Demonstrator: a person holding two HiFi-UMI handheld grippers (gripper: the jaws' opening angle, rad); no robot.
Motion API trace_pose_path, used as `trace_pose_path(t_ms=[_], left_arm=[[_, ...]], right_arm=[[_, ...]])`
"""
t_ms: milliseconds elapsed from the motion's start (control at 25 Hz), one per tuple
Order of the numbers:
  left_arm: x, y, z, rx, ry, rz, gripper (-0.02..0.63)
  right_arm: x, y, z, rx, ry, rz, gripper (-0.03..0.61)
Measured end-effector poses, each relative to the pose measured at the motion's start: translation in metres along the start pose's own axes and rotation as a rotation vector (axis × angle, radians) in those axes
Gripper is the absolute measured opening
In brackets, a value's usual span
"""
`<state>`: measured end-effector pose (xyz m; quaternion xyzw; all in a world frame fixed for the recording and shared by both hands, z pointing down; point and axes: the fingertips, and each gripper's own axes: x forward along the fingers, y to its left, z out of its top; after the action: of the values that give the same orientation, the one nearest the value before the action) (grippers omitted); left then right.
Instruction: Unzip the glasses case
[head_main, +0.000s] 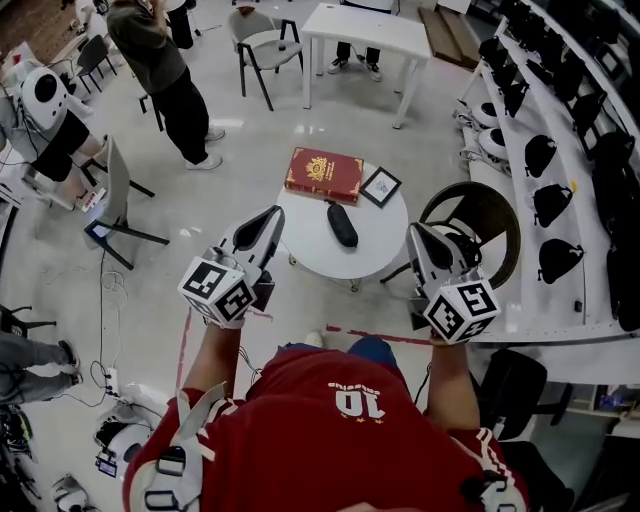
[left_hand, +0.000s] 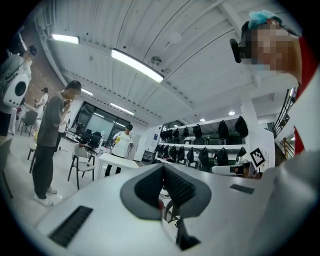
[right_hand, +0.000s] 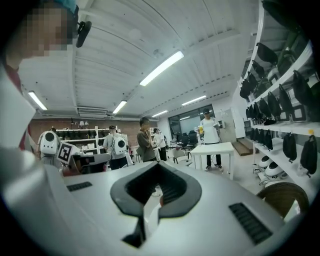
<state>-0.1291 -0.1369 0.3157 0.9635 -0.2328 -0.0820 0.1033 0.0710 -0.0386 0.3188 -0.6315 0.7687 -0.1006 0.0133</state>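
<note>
Black, smooth, elongated-oval glasses case (head_main: 342, 224) lies flat near the centre of a small round white bench (head_main: 318, 255), long axis running roughly away from the person. Zip too small to make out. Just behind it on the same bench is a dark-red rectangular book (head_main: 323, 175) w/ gold ornament on the cover. Whether the case touches the book is unclear. Right of the book is a small square black-framed card (head_main: 380, 186), turned diamond-wise.

Left tool (head_main: 272, 215): smooth grey-white plastic shell, black ribbed pads. In the left gripper view (left_hand: 163, 166) the pads meet at the tip, so it's clenched w/ nothing between. It's held about level, tip showing at the bench's left edge in the head view. Black-and-white marker cube (head_main: 218, 290) at the rear, bare forearm straight behind.

Right tool (head_main: 415, 232): same build. Pads pressed together in the right gripper view (right_hand: 159, 165), clenched and empty. It's roughly level, tip at the bench's right edge, its own marker cube (head_main: 460, 310) nearest the camera.

Both tools are apart from the case, one on each side.

Round dark-brown chair (head_main: 480, 215) stands right of the bench, on a glossy pale floor (head_main: 250, 130).
</note>
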Motion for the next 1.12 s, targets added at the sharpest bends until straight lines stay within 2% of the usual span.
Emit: trace_pose_path(t_ms=[240,400,600,800,880,1120], left_arm=[[0.013,0.012,-0.007,0.034,0.017,0.026,0.006],[0.022,0.014,-0.011,0.053,0.018,0.044,0.006],[0.026,0.018,-0.003,0.058,0.016,0.075,0.006],[0.036,0.025,0.000,0.053,0.009,0.091,0.006],[0.042,0.028,-0.002,0.055,0.013,0.092,0.006],[0.061,0.028,-0.008,0.061,0.032,0.081,0.006]], right_arm=[[0.018,-0.022,-0.006,0.000,0.007,-0.018,0.014],[0.036,-0.034,-0.009,-0.013,0.004,0.002,0.014],[0.063,-0.033,-0.002,-0.076,0.010,0.059,0.014],[0.081,-0.021,-0.004,-0.142,0.035,0.182,0.017],[0.087,-0.020,-0.008,-0.146,0.055,0.212,0.068],[0.103,-0.032,-0.024,-0.105,0.095,0.256,0.134]])
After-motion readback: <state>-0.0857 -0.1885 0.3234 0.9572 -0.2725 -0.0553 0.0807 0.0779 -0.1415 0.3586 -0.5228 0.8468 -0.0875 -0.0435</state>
